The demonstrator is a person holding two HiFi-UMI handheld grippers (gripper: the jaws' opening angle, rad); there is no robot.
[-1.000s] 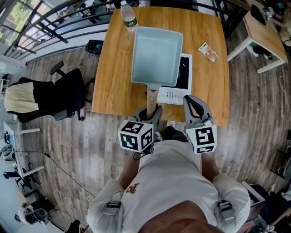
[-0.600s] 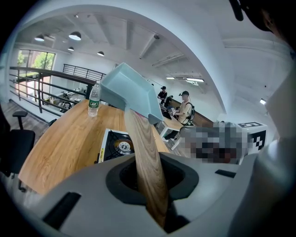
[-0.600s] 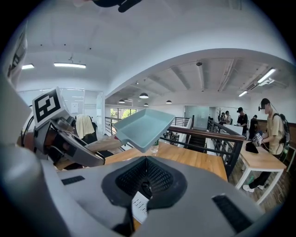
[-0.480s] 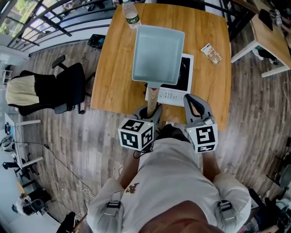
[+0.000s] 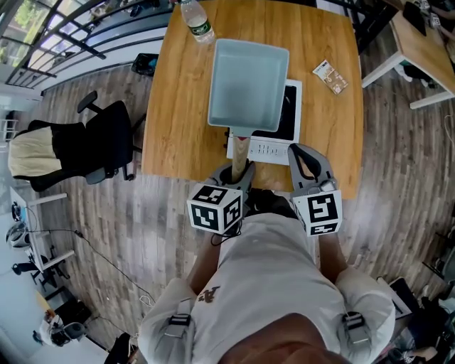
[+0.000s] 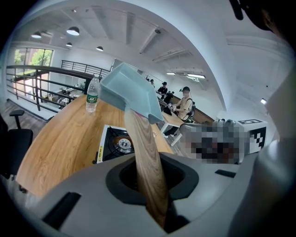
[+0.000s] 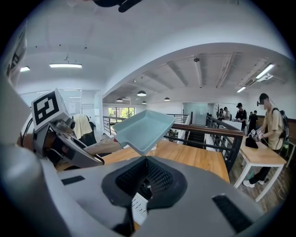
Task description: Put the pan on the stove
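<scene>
The pan (image 5: 247, 75) is empty and hangs above the stove (image 5: 288, 114) on the table (image 5: 178, 106). A bottle (image 5: 193, 18), contents unclear, stands at the far edge. The left hand-held gripper (image 5: 239, 170) clamps the pan's wooden handle (image 5: 238, 151). The right hand-held gripper (image 5: 297, 151) appears closed and holds nothing.

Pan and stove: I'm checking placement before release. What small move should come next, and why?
Probably lower the light blue square pan onto the white single-burner stove. The left hand-held gripper is shut on its wooden handle, and the left gripper view shows the pan raised above the burner, not resting yet.
</scene>
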